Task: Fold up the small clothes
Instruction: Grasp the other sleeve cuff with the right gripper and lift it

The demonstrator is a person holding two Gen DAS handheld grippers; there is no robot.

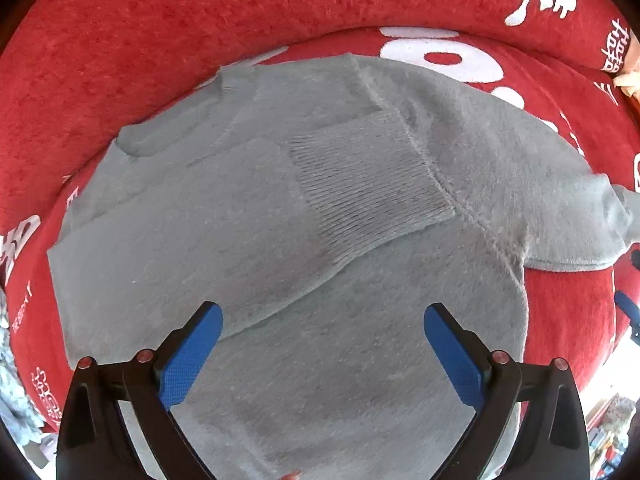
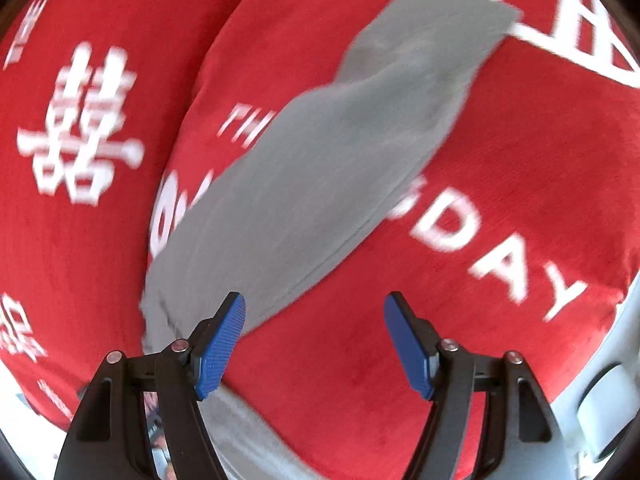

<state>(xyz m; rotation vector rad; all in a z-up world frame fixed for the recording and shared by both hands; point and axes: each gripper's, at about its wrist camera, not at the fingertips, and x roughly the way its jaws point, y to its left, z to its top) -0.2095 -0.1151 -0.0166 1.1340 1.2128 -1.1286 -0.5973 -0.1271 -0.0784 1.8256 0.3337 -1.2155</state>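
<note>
The right wrist view is motion-blurred, so the stretched-out sleeve reads only as a grey strip, perhaps twisted, across the red blanket. The left wrist view shows the grey sweater flat, one ribbed cuff folded onto its body. Left gripper and right gripper gape wide, holding nothing

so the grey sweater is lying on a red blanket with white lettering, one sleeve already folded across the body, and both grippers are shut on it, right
Not quite. In both wrist views the left gripper and right gripper are open, gripping nothing. The rest holds: the grey sweater lies on the red blanket, one sleeve folded across its body.
</note>
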